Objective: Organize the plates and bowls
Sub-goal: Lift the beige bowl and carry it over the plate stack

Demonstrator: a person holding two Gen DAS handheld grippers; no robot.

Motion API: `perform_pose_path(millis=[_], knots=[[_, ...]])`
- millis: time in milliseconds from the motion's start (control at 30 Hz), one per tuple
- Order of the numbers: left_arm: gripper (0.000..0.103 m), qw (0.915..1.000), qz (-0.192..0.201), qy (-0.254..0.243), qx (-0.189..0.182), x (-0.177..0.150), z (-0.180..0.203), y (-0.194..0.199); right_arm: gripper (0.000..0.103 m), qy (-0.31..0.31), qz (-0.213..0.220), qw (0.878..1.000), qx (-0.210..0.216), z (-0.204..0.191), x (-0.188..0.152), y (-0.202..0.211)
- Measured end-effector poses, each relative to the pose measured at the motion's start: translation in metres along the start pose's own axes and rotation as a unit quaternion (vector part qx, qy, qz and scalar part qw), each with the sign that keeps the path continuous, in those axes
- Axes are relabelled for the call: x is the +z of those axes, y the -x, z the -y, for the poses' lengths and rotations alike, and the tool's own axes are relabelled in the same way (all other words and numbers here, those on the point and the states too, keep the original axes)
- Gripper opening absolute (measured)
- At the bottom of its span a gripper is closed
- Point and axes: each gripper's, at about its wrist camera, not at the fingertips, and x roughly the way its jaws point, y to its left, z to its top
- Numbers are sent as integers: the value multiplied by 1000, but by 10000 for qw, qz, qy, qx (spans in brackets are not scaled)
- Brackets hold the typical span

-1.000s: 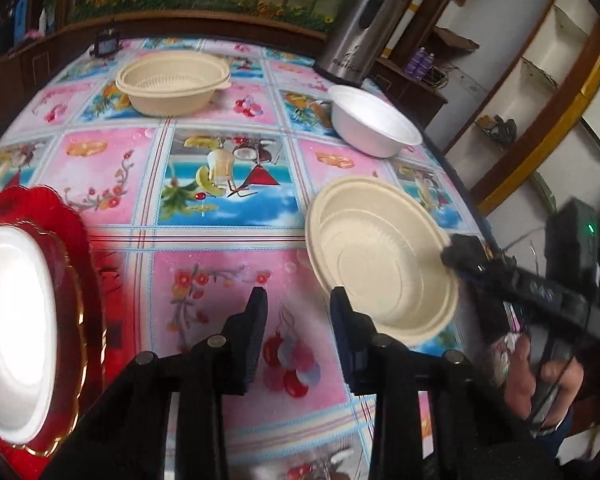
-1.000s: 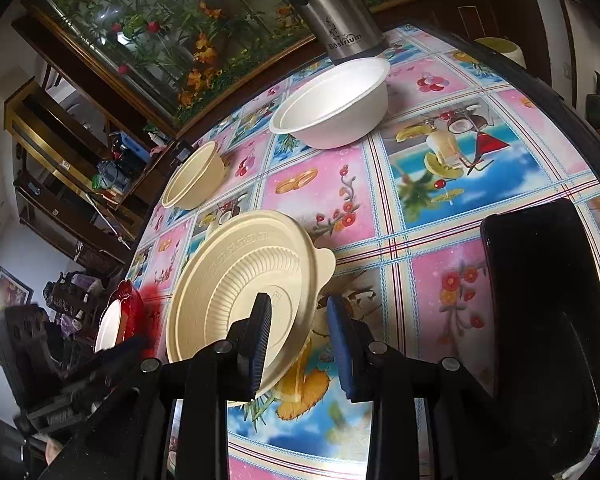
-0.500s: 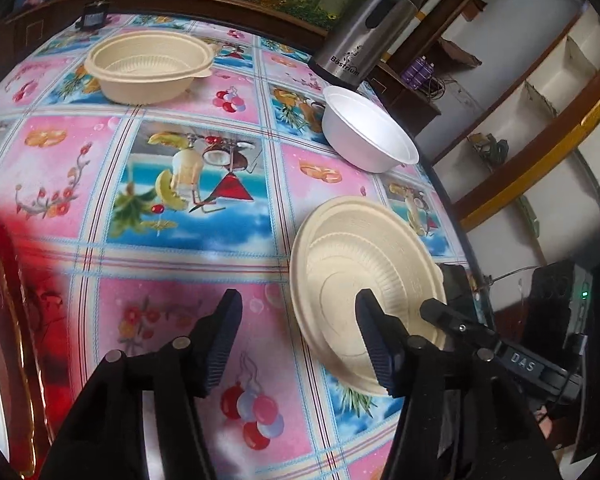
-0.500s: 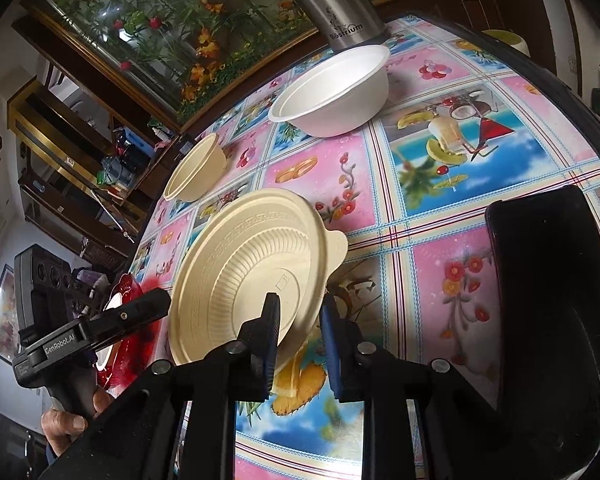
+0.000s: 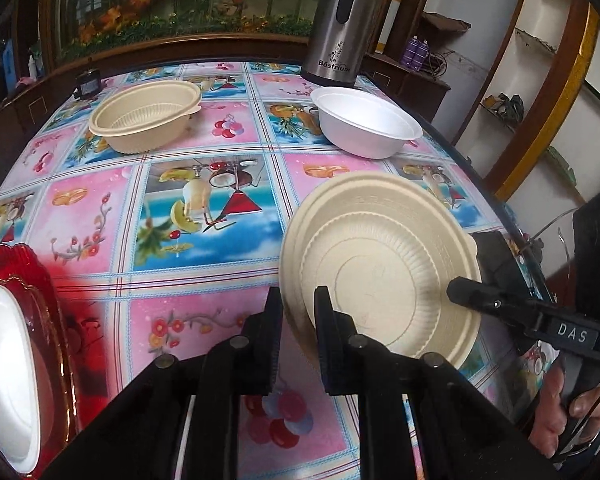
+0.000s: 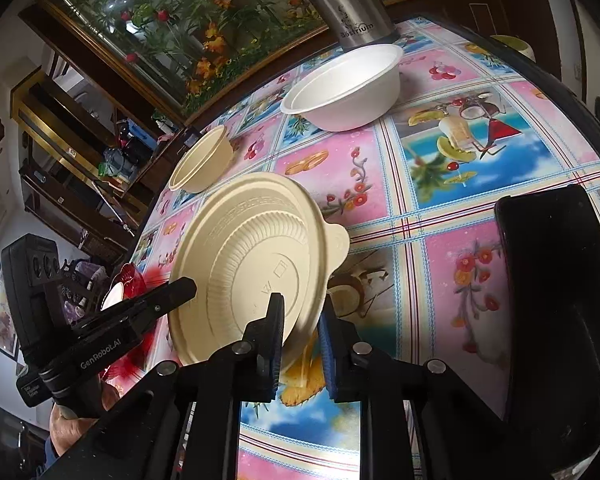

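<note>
Both grippers are pinching one tilted beige plate point(image 5: 384, 256): the left gripper point(image 5: 298, 312) is clamped on its near rim, while the right gripper point(image 6: 300, 320) is closing on the opposite rim. Beyond them, a beige bowl point(image 5: 146, 118) and white bowl point(image 5: 366, 120) are sitting empty. Farther back, a steel flask point(image 5: 338, 26) is showing "Bostrium".

Black claws point(image 5: 298, 312) – round silver screws, white "DAS" lettering

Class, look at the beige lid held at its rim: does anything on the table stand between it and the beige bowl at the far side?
Nothing visible does. Between the beige lid and the beige bowl lies only bare tablecloth; the white bowl sits off to the side.
</note>
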Motion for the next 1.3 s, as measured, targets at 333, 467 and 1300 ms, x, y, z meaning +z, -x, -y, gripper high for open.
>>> perform_pose_path(millis=[333, 467, 1300], knots=[[17, 9999, 105, -44, -23, -10, -1, 16, 18, 197, 78, 9997, -81, -18, 3, 7], [18, 9998, 188, -55, -21, -12, -2, 26, 18, 237, 87, 9996, -90, -23, 2, 10], [23, 9973, 665, 304, 108, -26, -42, 80, 18, 723, 21, 9973, 125, -79, 1, 6]])
